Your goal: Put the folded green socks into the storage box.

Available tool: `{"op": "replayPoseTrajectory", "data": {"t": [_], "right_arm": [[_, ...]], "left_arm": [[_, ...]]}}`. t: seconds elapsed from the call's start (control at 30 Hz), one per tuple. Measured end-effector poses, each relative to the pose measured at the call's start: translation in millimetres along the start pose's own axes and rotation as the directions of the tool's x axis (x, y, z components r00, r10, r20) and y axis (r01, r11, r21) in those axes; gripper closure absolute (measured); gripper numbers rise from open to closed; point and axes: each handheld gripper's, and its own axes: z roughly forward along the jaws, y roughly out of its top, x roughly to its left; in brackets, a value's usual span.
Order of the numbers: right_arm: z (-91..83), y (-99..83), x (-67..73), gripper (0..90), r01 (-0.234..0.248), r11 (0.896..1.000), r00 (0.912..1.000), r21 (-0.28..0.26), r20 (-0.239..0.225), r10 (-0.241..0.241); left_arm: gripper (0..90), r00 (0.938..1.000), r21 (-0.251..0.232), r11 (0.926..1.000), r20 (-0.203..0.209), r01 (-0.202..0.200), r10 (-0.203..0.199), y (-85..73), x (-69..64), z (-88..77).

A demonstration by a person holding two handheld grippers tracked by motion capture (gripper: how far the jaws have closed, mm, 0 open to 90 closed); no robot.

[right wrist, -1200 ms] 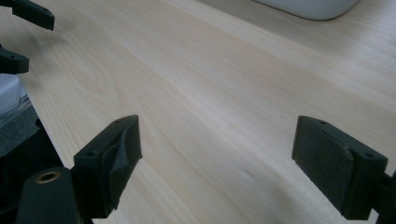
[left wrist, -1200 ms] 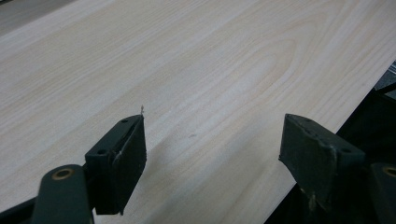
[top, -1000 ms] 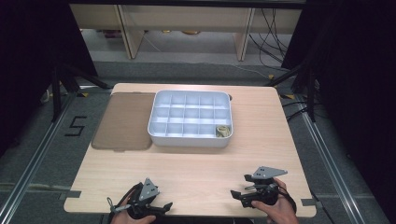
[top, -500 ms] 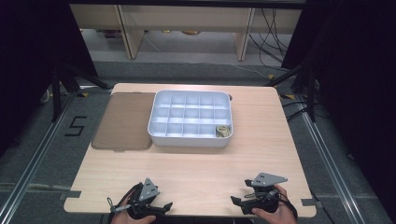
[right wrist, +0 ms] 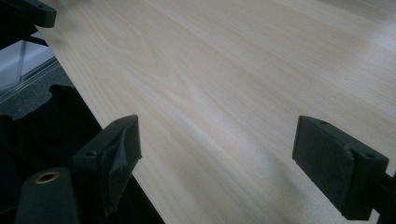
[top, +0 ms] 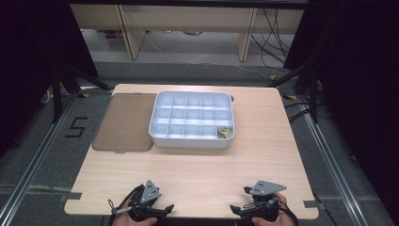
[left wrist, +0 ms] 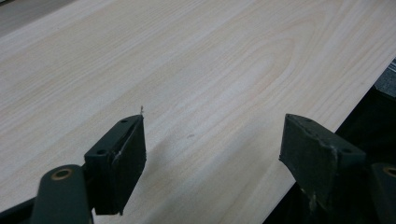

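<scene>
Drawn back toward bottom edge: right gripper (top: 259, 208); both fingers wide, empty (left gripper (top: 149, 208) too); compartment tray (top: 162, 104) unreached, work unstarted.

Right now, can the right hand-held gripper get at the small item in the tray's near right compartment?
Probably yes. The right hand-held gripper is open at the table's near edge, and only bare table lies between it and the tray. The small item sits uncovered, though the compartment walls look tight for the jaws.
</scene>
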Motion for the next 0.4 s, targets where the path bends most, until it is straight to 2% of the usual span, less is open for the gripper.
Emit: {"op": "replayPoseTrajectory", "data": {"t": [0.2, 0.23, 0.27, 0.3, 0.33, 0.4], "right_arm": [[0.5, -0.4, -1.2, 16.2, 0.009, 1.0, 0.9999, -0.003, 0.005, -0.009], [0.9, -0.8, 0.3, 16.2, -0.016, 1.0, 0.9999, 0.002, -0.003, 0.016], [0.9, -0.8, 0.3, 16.2, -0.016, 1.0, 0.9999, 0.002, -0.003, 0.016], [0.6, -0.5, -1.4, 16.2, 0.011, 1.0, 0.9999, -0.003, 0.011, -0.011], [0.5, -0.6, -0.2, 16.2, -0.003, 1.0, 1.0, 0.0, 0.009, 0.003], [0.8, -0.3, -1.2, 16.2, 0.008, 1.0, 0.9999, 0.0, 0.007, -0.008]], "left_arm": [[21.6, 1.0, -0.005, 1.0, 0.004, 0.003, -0.003, 0.0, -0.4, 0.4], [21.7, 1.0, -0.005, 1.0, 0.003, 0.003, -0.003, 0.0, -0.4, 0.4], [21.7, 1.0, -0.005, 1.0, 0.003, 0.003, -0.003, 0.0, -0.4, 0.4], [21.7, 1.0, 0.001, 1.0, 0.001, -0.003, 0.003, 0.1, 0.0, 0.0], [21.6, 1.0, -0.001, 1.0, 0.002, -0.002, 0.002, 0.2, 0.0, 0.1], [21.6, 1.0, -0.001, 1.0, 0.0, 0.0, 0.0, 0.1, -0.1, 0.0]]}}
